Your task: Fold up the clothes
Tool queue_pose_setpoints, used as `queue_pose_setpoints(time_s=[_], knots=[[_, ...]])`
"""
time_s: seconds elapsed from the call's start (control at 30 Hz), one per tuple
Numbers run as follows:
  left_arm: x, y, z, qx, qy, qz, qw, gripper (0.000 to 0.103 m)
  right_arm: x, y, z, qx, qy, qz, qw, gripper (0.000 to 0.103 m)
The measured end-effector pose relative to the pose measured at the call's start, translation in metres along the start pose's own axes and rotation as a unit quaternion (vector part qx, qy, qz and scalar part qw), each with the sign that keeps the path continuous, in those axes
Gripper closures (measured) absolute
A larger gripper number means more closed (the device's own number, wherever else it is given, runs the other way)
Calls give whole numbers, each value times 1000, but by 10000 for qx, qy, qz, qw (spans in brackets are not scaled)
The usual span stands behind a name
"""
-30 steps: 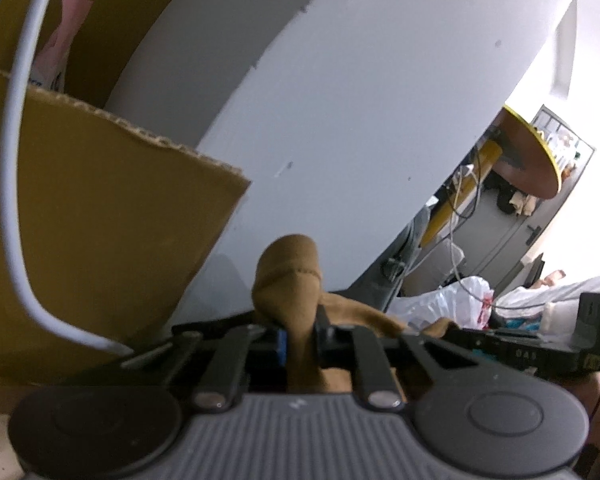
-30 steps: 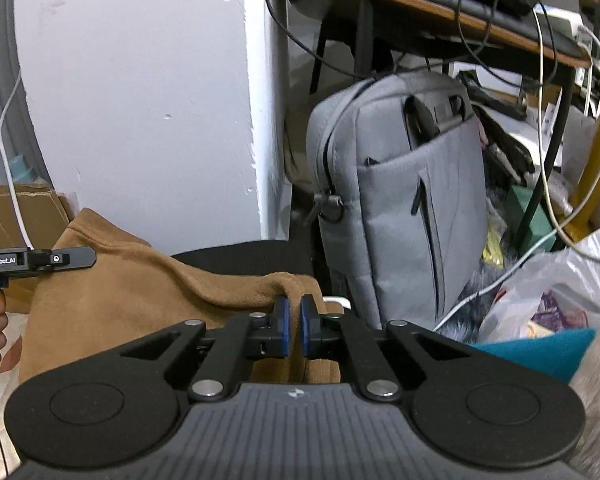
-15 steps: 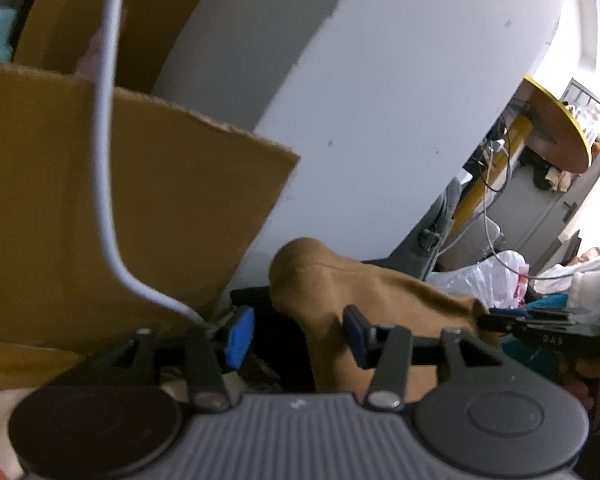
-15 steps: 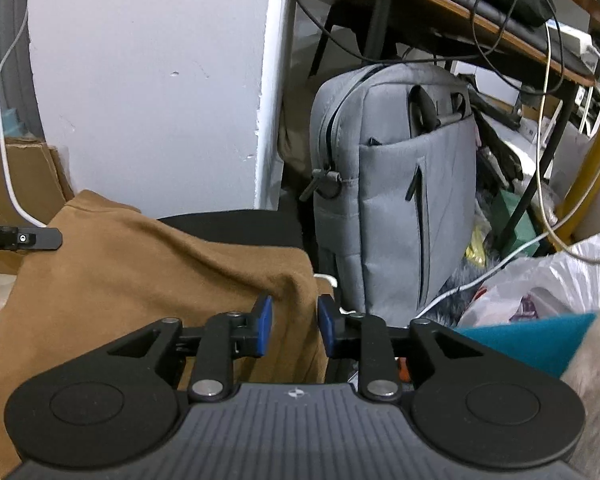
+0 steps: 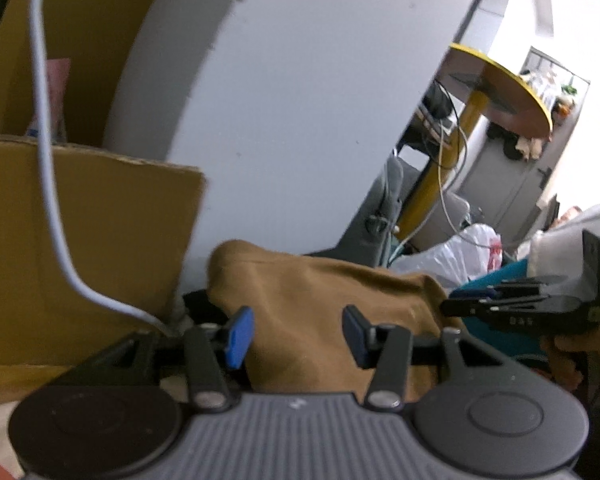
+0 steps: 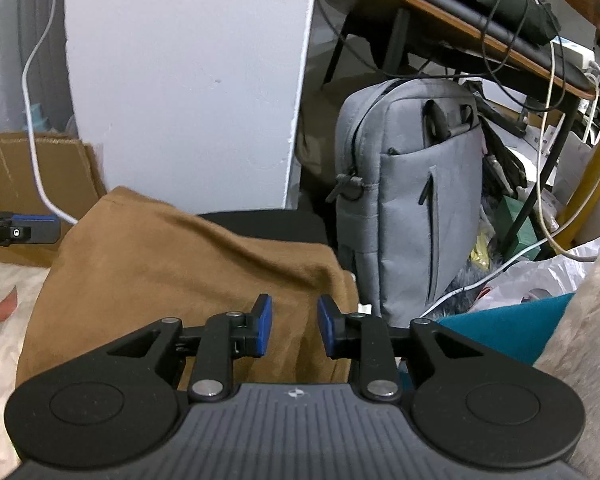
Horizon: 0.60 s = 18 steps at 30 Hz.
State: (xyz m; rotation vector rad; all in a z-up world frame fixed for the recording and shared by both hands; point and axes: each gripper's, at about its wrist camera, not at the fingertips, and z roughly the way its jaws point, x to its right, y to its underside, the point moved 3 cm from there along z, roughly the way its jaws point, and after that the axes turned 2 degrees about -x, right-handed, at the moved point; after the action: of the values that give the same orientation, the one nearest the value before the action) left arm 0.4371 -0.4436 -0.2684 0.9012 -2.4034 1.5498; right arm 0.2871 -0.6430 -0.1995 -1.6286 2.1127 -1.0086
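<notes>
Lying slack just ahead of both claws, the brown cloth point(image 6: 172, 280) is taken for light, soft and limp, so it should drape and slide unless pinched at a hem or corner. The right claw point(image 6: 294, 326) stands partly open above its near edge, jaws having just been opening, with nothing held. The left claw point(image 5: 296, 334) is parted wider, likewise just opened, with cloth seen between the pads but not pressed. A fair grip is judged to be the raised corner nearest the white wall point(image 6: 188, 80). The long axis seems to run across, from the cardboard point(image 6: 8, 176) side toward the grey bag point(image 6: 412, 200), though its near part is hidden.
</notes>
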Motion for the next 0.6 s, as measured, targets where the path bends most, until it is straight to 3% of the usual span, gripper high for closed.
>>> queue_pose_setpoints(time_s=[0.43, 0.6], knots=[[-15, 8, 39, -276, -165, -82, 9995, 55, 6, 7, 36, -306, 56, 108, 9995, 75], [-18, 10, 51, -304, -140, -65, 9994, 51, 10, 10, 51, -360, 33, 160, 9992, 75]])
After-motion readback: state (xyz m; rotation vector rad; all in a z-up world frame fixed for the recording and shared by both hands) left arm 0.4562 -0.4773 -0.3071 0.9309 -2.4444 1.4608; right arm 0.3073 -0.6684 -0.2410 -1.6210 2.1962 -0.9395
